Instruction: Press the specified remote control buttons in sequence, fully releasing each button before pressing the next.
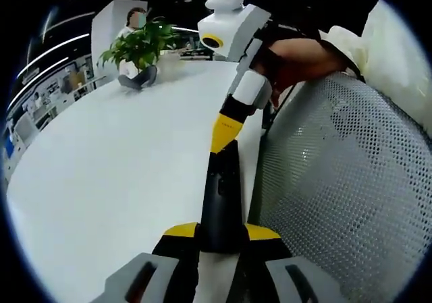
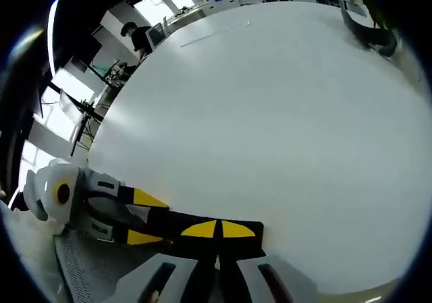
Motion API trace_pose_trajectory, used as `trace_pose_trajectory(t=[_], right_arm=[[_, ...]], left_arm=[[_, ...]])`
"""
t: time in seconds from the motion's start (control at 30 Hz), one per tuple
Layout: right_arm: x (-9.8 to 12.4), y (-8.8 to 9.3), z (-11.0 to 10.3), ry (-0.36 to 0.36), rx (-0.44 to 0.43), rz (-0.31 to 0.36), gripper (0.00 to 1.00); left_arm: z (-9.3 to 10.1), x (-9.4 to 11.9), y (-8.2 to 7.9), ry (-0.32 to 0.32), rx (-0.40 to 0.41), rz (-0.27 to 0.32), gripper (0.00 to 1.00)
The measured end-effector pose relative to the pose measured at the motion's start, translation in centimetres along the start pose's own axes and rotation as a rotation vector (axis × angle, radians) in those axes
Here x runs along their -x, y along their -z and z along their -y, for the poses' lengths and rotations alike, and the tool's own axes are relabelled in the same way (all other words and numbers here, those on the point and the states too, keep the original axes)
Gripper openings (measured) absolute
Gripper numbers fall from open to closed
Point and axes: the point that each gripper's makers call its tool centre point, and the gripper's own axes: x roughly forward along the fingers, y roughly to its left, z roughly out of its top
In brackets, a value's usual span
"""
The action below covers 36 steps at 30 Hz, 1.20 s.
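Left gripper (image 1: 223, 239) fingers pinching black remote (image 1: 221, 202) | right gripper (image 2: 217, 239) fingers pressed together, tips on remote (image 2: 202, 225) | white surface (image 1: 115, 175) beneath

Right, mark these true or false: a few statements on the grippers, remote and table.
1. The left gripper is clamped on the remote. True.
2. The right gripper has its jaws wide open. False: its yellow tips are together, at the remote's far end.
3. A plant stands on the table. True.
4. The remote lies loose in the middle of the table. False: it is gripped at the table's edge.
5. A mesh chair is beside that edge. True.
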Motion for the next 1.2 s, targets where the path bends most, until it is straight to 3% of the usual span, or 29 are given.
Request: trace_pose_trajectory(t=[0.3,0.77,0.93,1.2], right_arm=[[-0.45,0.62,-0.26,0.001,0.019,-0.045,0.00],[-0.47,0.68,-0.13,0.003,0.001,-0.028,0.00],[-0.57,0.47,0.20,-0.021,-0.049,-0.027,0.00],[-0.48,0.47,-0.35,0.010,0.070,-0.035,0.00]], left_arm=[[0.04,0.15,0.13,-0.003,-0.018,-0.008,0.24],[0.03,0.22,0.22,-0.019,-0.045,-0.010,0.25],[-0.16,0.14,0.18,-0.019,-0.045,-0.013,0.24],[-0.24,0.13,0.12,-0.017,-0.037,-0.017,0.24]])
